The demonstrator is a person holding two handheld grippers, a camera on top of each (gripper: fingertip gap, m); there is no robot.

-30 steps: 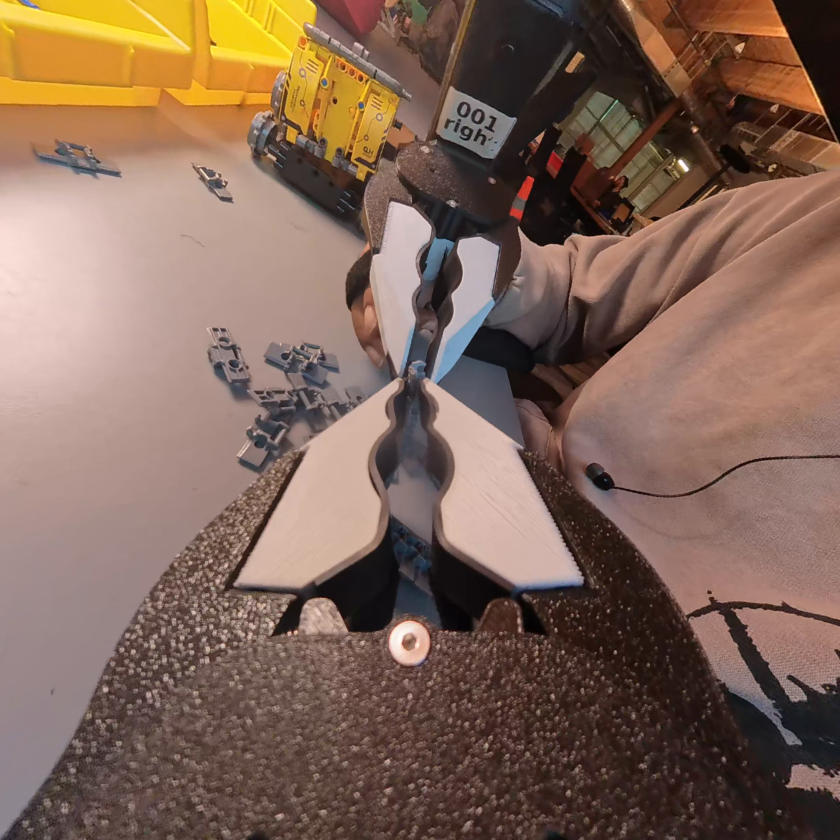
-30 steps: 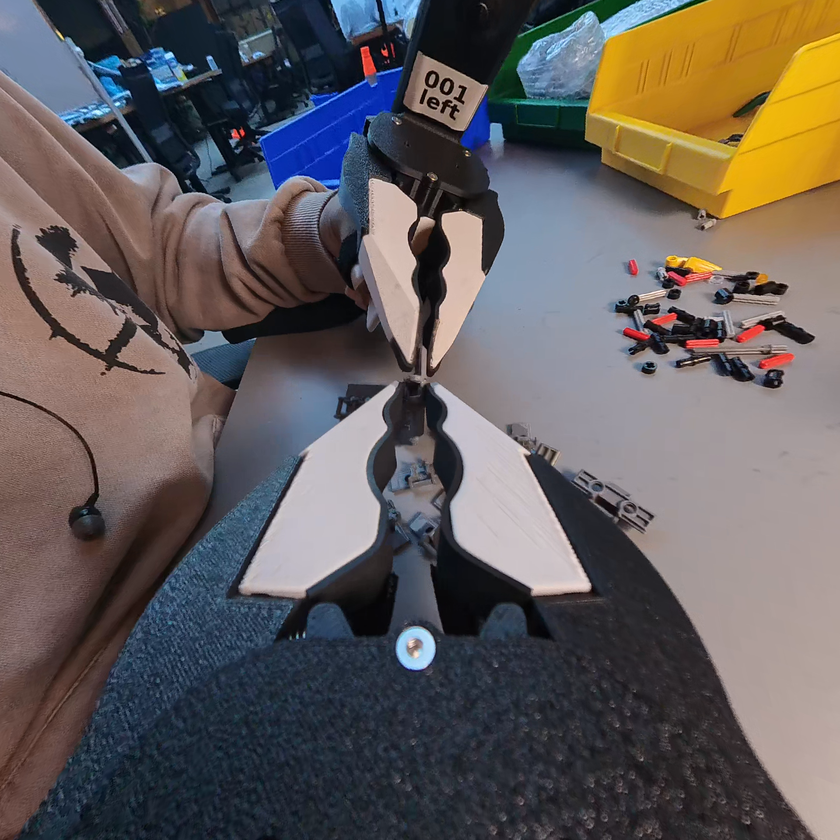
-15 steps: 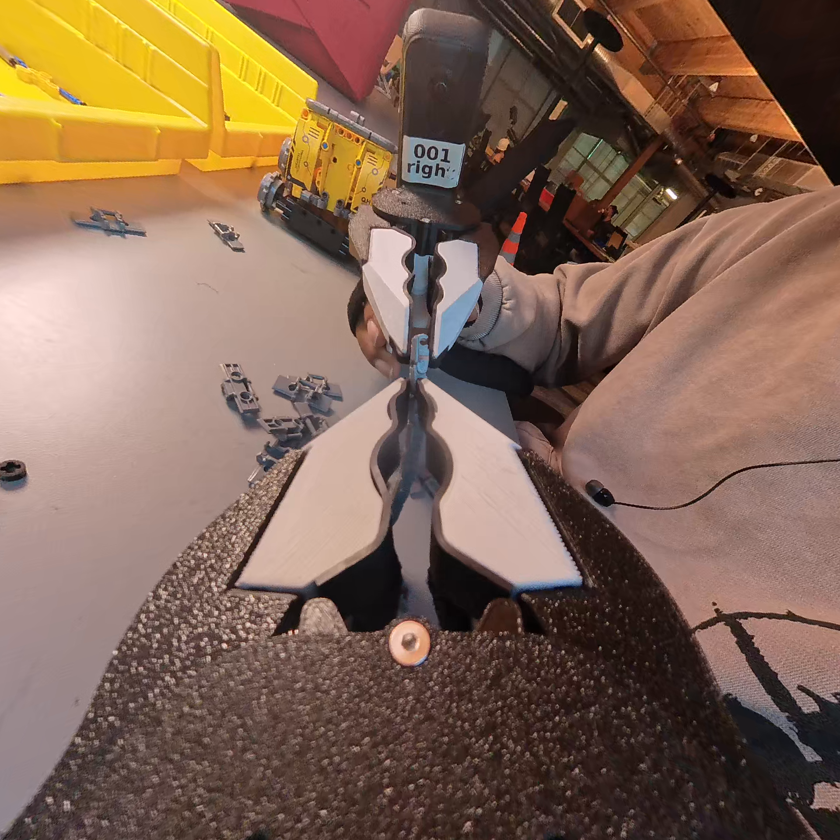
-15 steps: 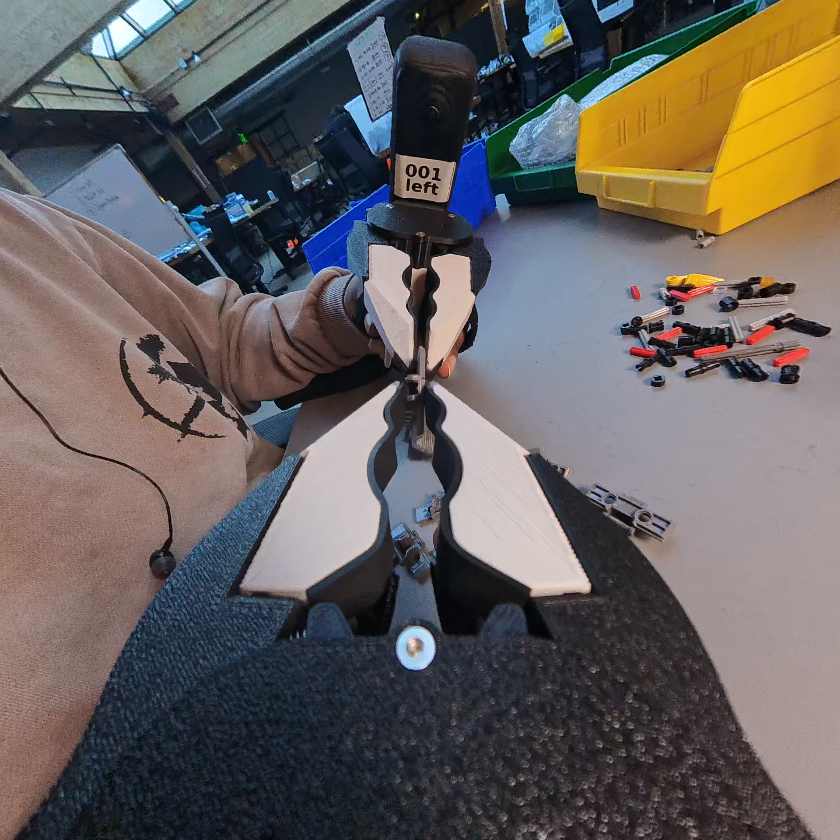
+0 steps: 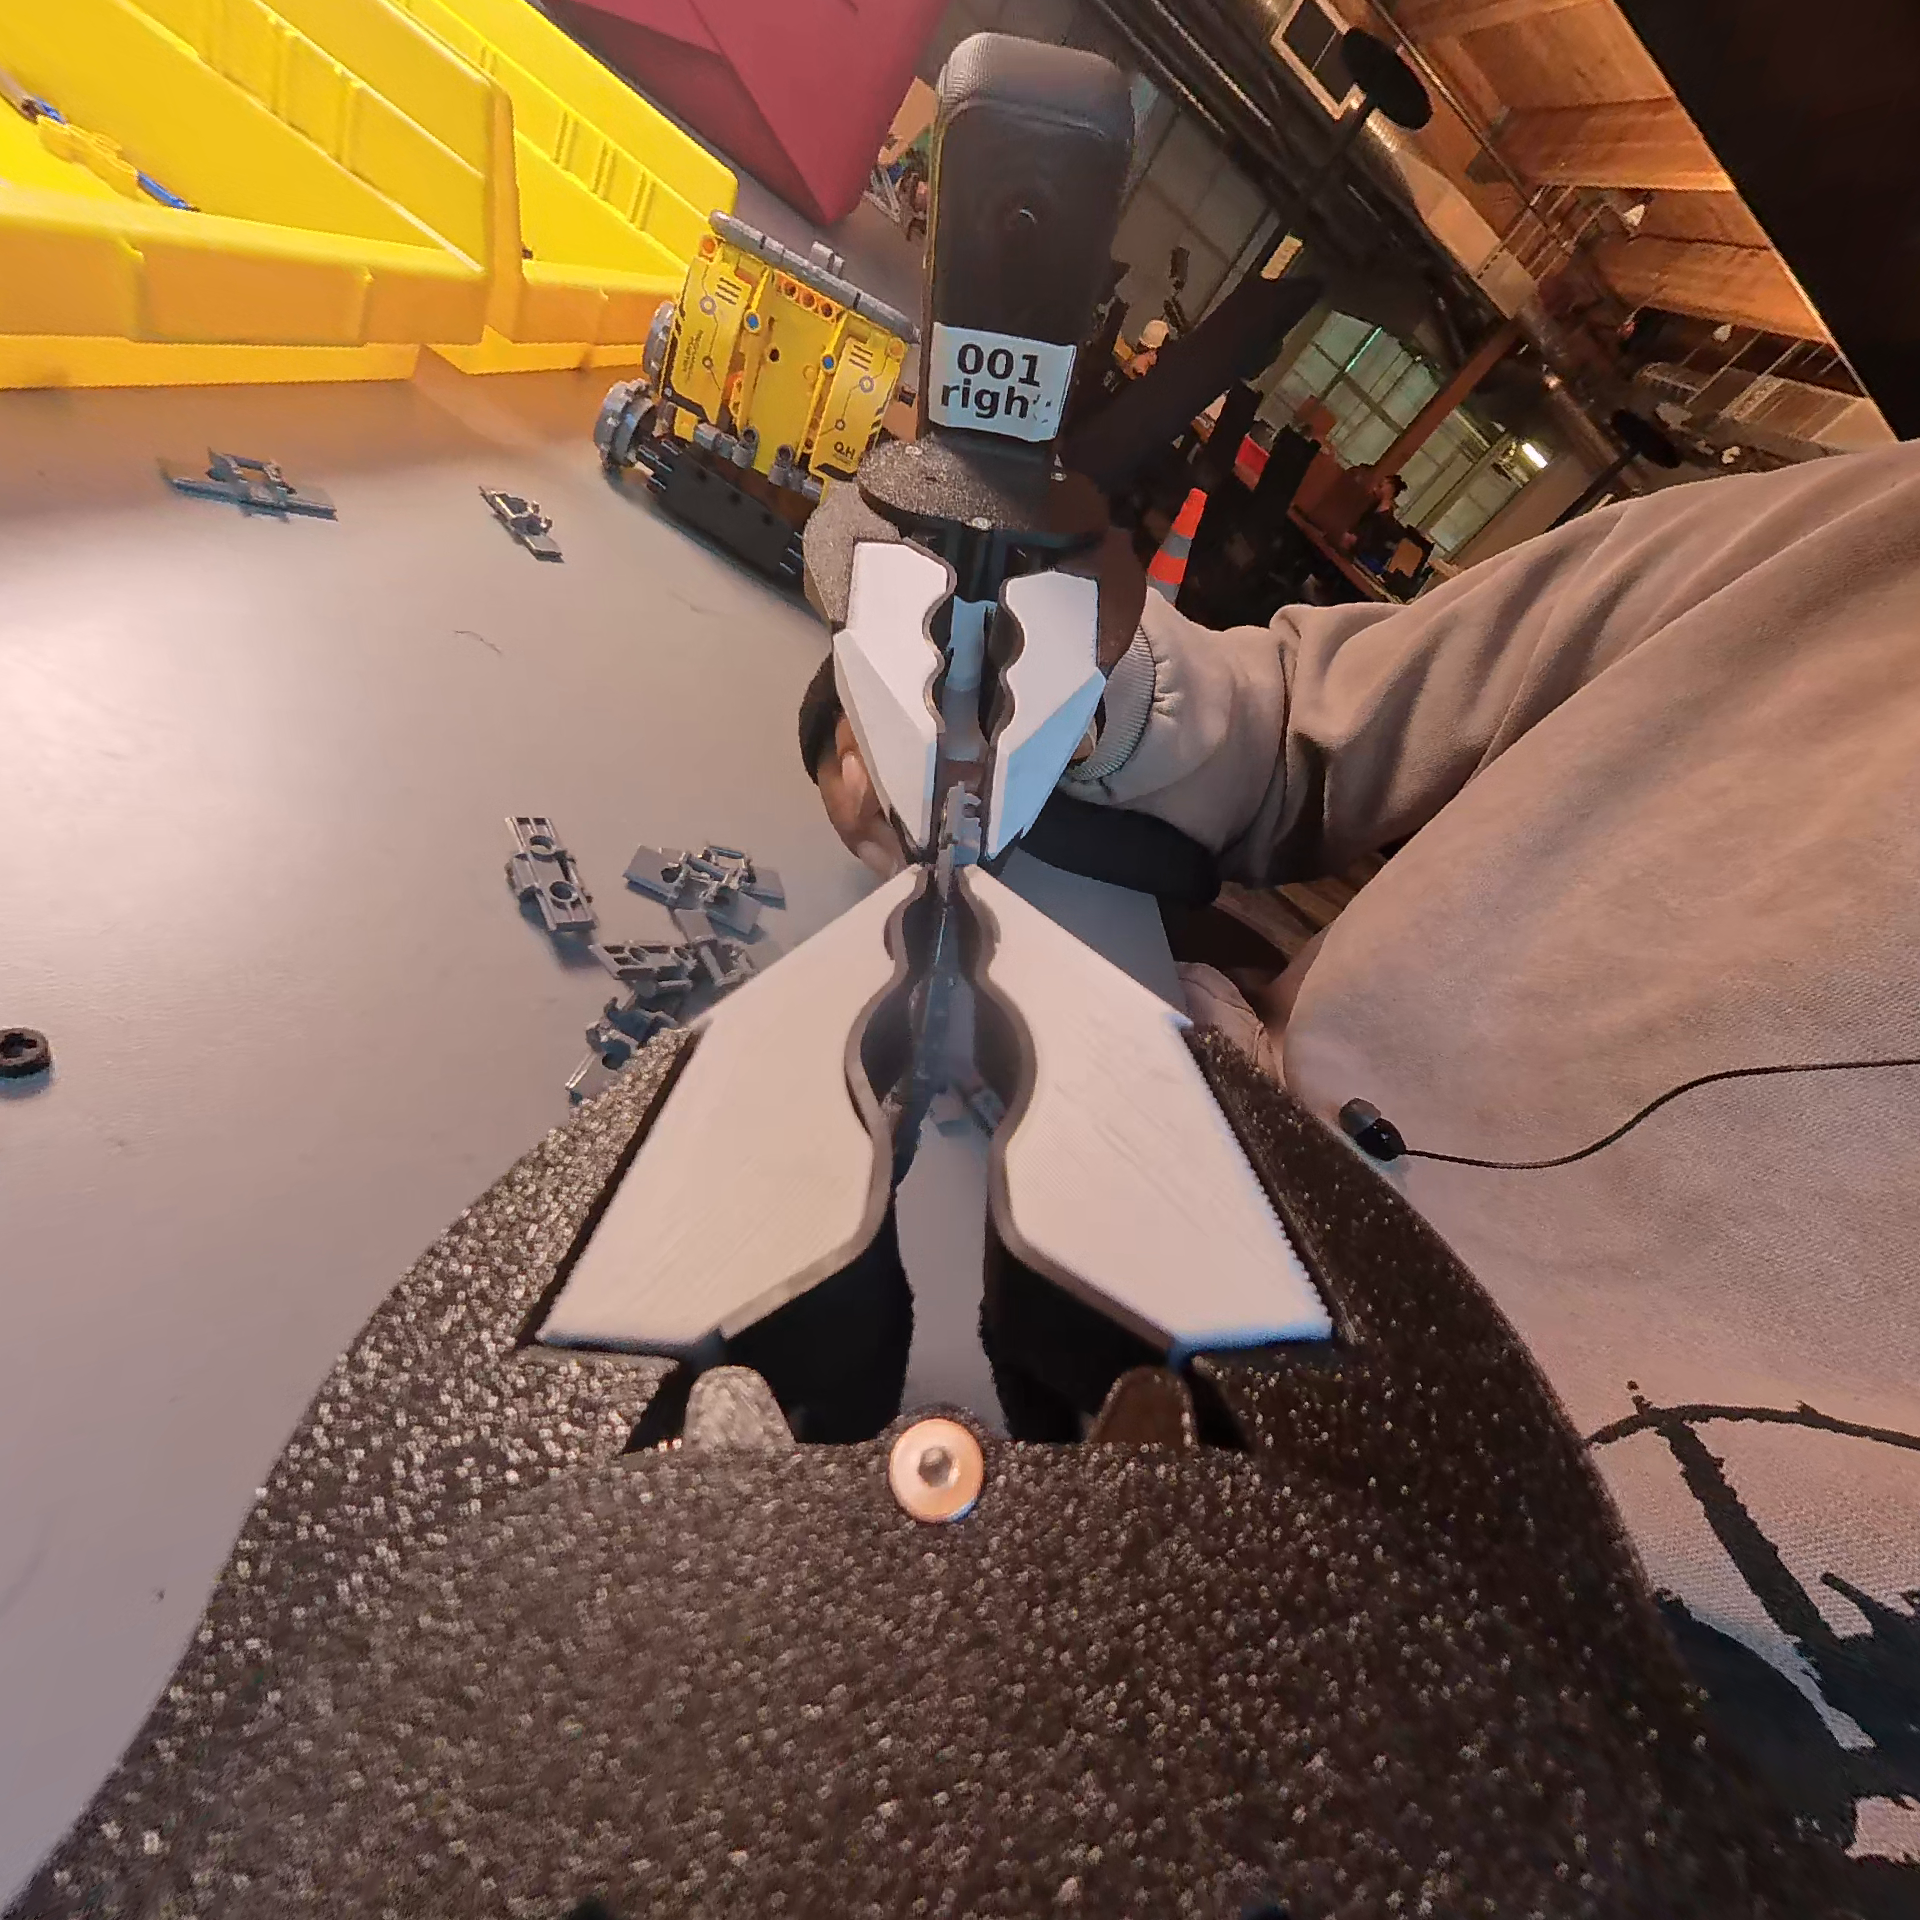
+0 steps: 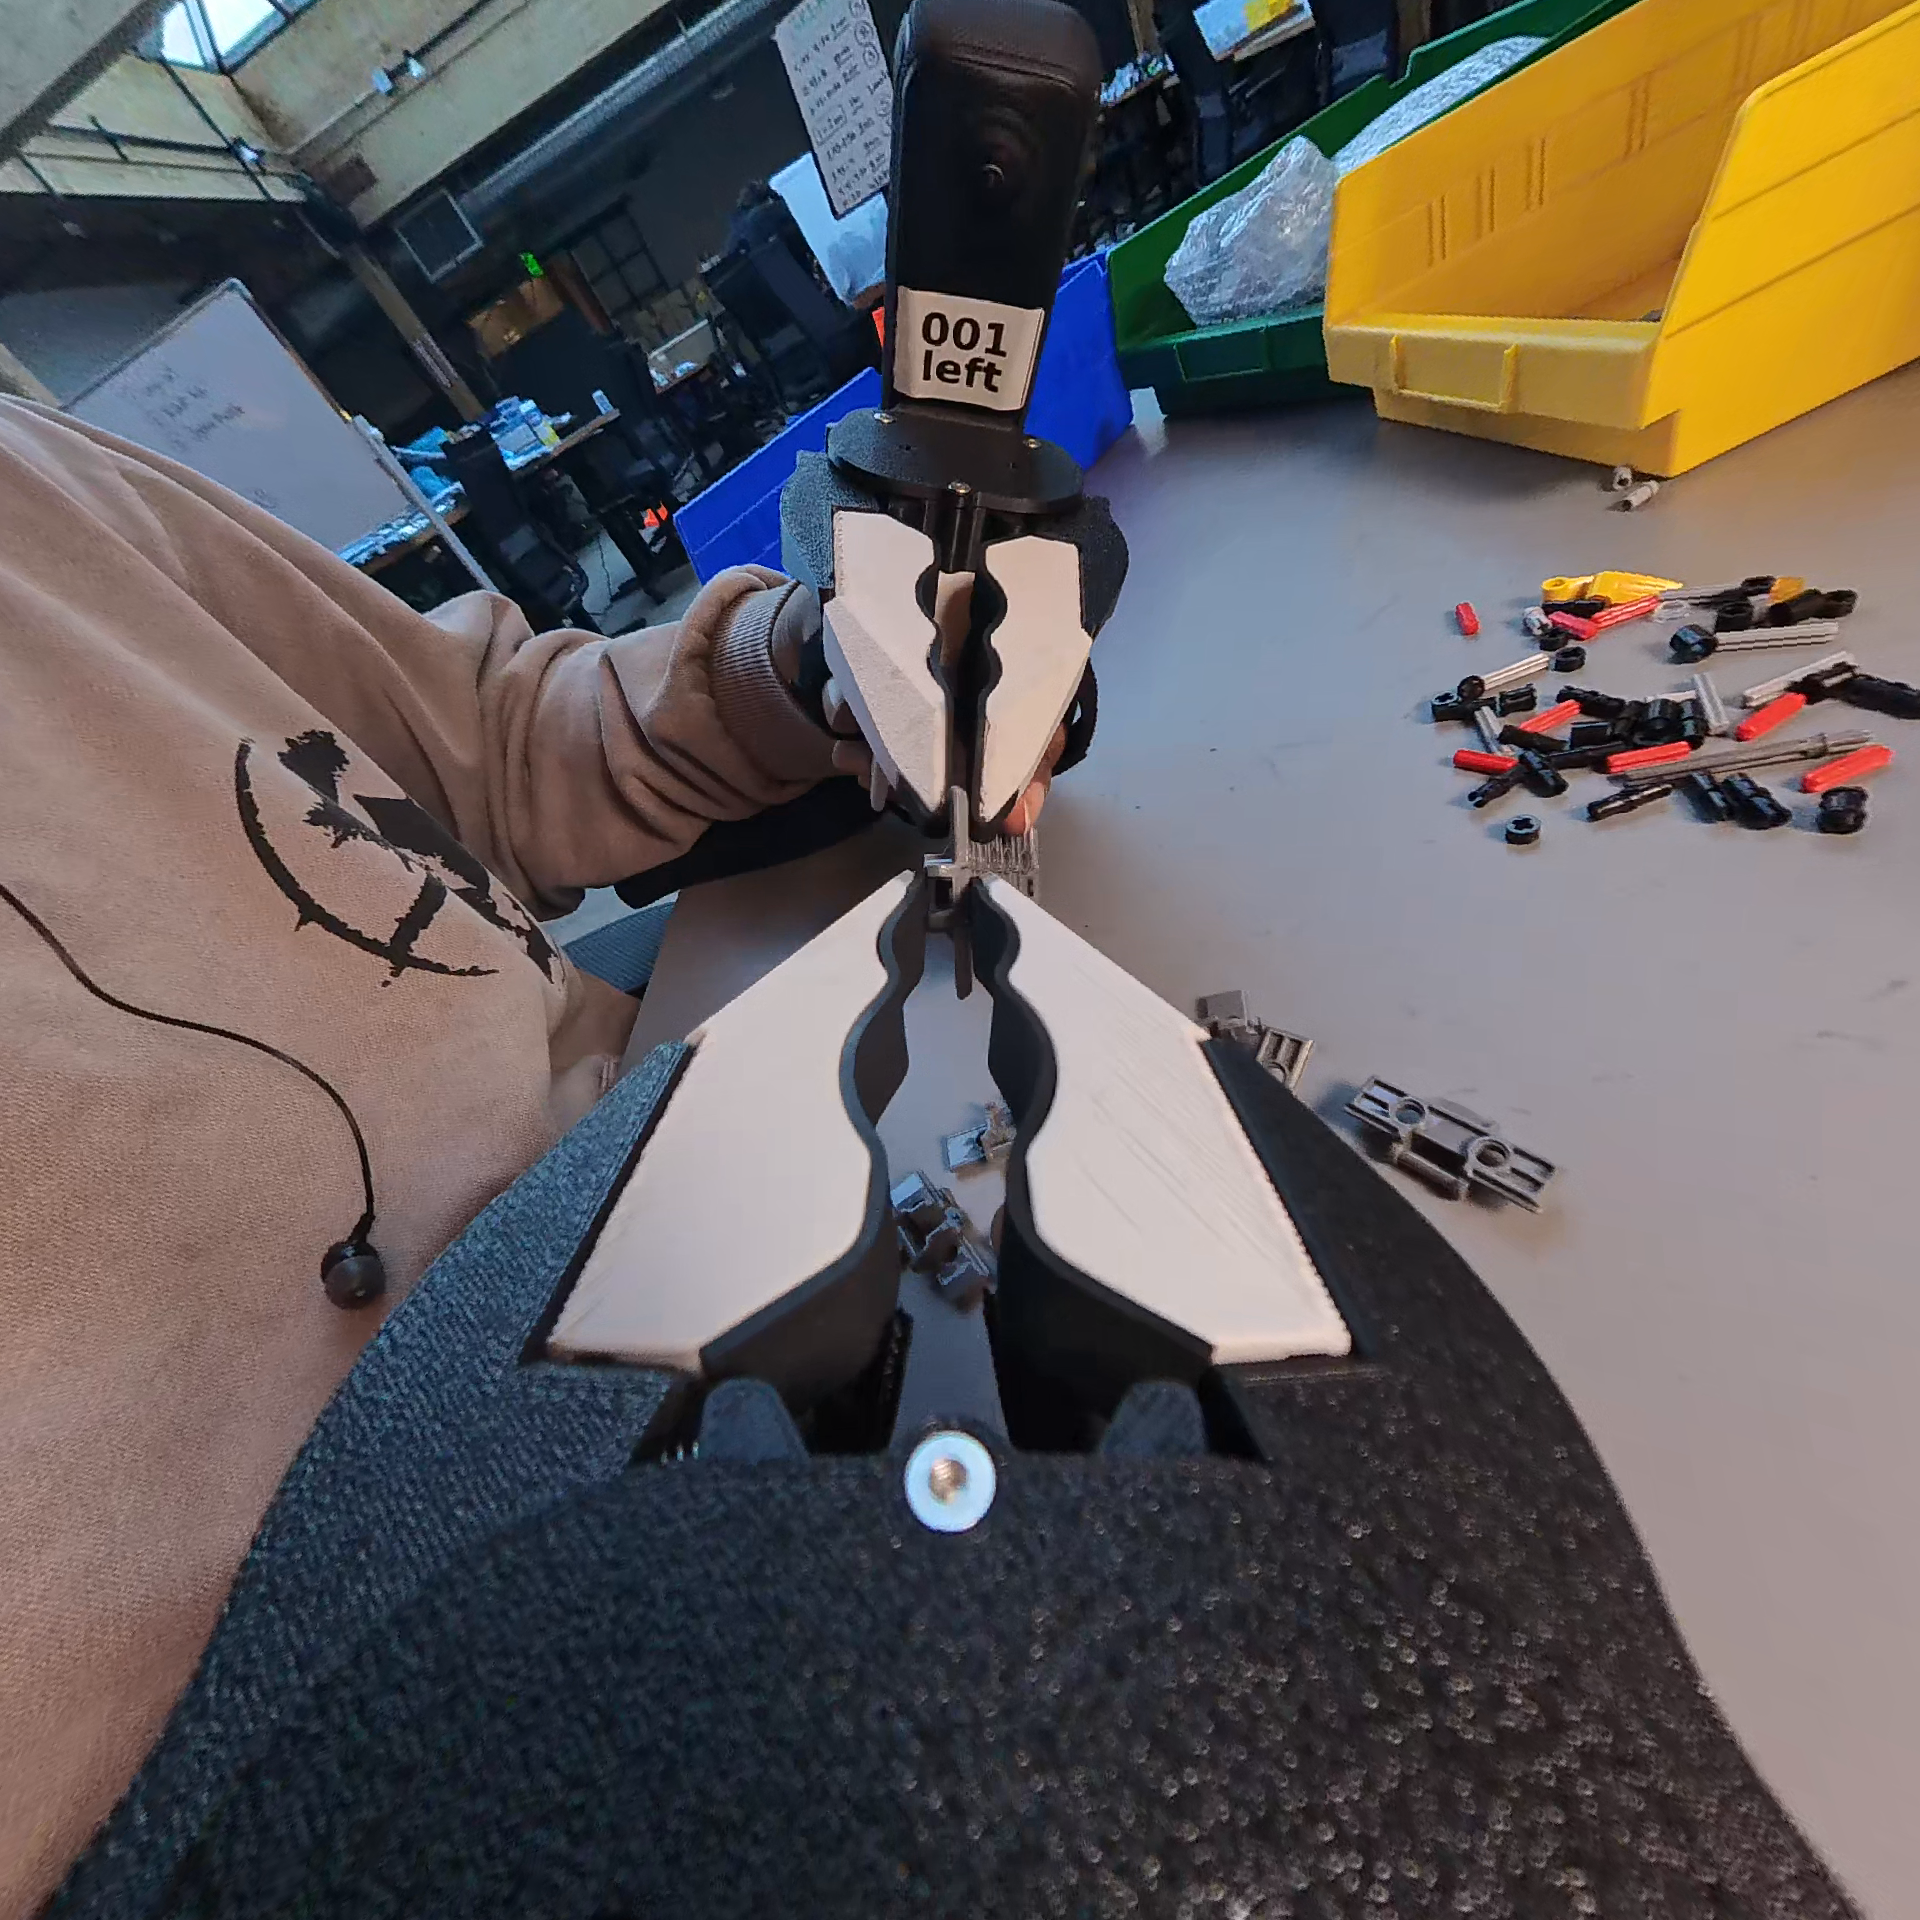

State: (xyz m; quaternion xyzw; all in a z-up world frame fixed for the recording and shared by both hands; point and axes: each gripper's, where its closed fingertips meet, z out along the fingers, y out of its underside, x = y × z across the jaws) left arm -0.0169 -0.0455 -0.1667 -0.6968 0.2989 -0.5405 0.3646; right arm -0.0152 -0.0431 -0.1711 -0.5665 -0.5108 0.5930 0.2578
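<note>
Left claw (image 5: 943, 883) pinched narrow on a small grey plastic piece (image 5: 940, 971); right claw (image 6: 951, 888) likewise clamped on a grey toothed piece (image 6: 997, 857), tip to tip above the desk (image 6: 1455, 987). Probably light, stiff, slick and easily twisted out; best gripped across flat faces. More grey pieces (image 5: 644, 914) just beside, below; black and red pins (image 6: 1662, 717) and yellow bins (image 6: 1621, 239) well apart.

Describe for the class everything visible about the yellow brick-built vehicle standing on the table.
The yellow brick-built vehicle stands far back on the grey table, in front of the yellow bins. It looks like plastic: yellow printed side panels, grey pins along the top, a black base and a grey wheel at its left end. Nothing grips it; the right claw partly hides it.
</note>
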